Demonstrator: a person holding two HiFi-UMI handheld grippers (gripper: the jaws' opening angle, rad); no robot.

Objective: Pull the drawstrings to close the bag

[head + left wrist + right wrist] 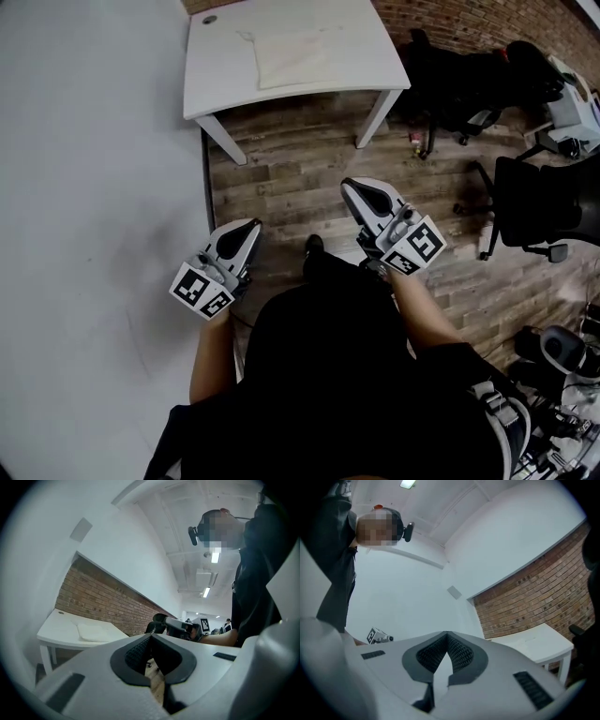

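A pale cloth drawstring bag [292, 56] lies flat on the white table [216, 80] at the top of the head view, a thin string trailing off its left corner. Both grippers are held over the wooden floor, well short of the table. My left gripper [251, 225] is shut with nothing in it, and my right gripper [349, 185] is shut and empty too. In the left gripper view the closed jaws [151, 637] point toward the table [56, 630], where the bag [96, 631] shows. The right gripper view shows its closed jaws [446, 634] and the table's corner [534, 644].
Black office chairs [544, 202] and dark gear [450, 84] stand to the right of the table, by a brick wall [450, 19]. A white wall [94, 187] runs along the left. The person's dark clothing fills the bottom of the head view.
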